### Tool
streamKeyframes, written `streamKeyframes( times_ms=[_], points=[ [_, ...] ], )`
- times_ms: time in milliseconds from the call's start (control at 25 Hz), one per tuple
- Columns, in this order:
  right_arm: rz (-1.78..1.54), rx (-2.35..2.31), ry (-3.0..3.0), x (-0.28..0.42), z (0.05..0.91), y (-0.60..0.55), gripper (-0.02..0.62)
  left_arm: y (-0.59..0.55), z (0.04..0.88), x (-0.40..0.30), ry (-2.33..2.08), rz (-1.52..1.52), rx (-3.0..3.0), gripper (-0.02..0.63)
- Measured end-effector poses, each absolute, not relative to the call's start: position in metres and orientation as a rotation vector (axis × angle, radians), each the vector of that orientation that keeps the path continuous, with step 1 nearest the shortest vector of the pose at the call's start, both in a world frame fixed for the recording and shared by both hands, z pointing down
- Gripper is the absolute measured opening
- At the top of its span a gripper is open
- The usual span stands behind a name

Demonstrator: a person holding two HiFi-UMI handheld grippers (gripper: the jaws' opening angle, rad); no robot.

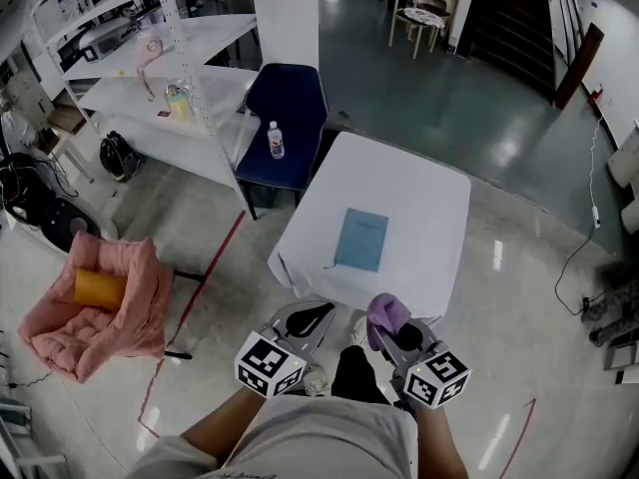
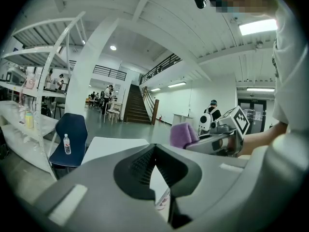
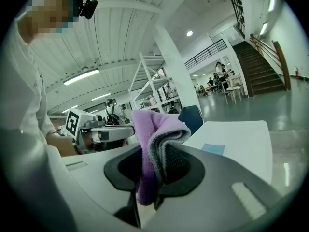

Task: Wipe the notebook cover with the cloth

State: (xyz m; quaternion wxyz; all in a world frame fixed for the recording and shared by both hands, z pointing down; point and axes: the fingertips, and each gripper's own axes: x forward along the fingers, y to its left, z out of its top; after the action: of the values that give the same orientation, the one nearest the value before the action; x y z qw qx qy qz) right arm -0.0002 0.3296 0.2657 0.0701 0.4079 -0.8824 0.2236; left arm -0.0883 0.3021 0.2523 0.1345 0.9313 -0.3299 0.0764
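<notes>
The right tongs (image 1: 391, 335) are clamped on the cloth (image 3: 153, 144). It is a purple fold pinched between the jaws, with a rounded wad standing out past the tips and a tail hanging below. The left tongs (image 1: 312, 317) sit just beside them on the left, jaws together with nothing between them. Both pairs are held close to the person's body, short of the near edge of the table (image 1: 419, 198).

The notebook (image 1: 360, 239), with its blue cover, lies flat on the table straight ahead of the two pairs of tongs. It is well apart from them, and nothing rests on it. From where I stand no wiping has begun, so the step in hand looks like carrying the cloth out to the cover.

To do it well, I'd push the right tongs forward and then lower them, so the wad meets the cover first and the jaw tips stay off it. The grip should stay firm, since a loose fold would drag out on the first stroke. A thin notebook on a smooth white top will likely slide. The empty left tongs could press down on the corner nearest them while the right pair strokes away from that corner along the cover's length, in overlapping passes.
</notes>
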Motion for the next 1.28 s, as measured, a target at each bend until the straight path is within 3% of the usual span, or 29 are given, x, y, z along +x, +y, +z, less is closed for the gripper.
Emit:
streamKeyframes(
  times_ms=[800,1280],
  points=[
    [0.618,1.052,-2.759,0.072,0.261,0.133,0.104,0.117,0.245,-0.022,-1.154,0.195,2.629,0.000],
    [0.641,0.987,-2.767,0.119,0.271,0.079,0.104,0.069,0.254,0.021,-1.199,0.195,2.585,0.000]
  ],
)
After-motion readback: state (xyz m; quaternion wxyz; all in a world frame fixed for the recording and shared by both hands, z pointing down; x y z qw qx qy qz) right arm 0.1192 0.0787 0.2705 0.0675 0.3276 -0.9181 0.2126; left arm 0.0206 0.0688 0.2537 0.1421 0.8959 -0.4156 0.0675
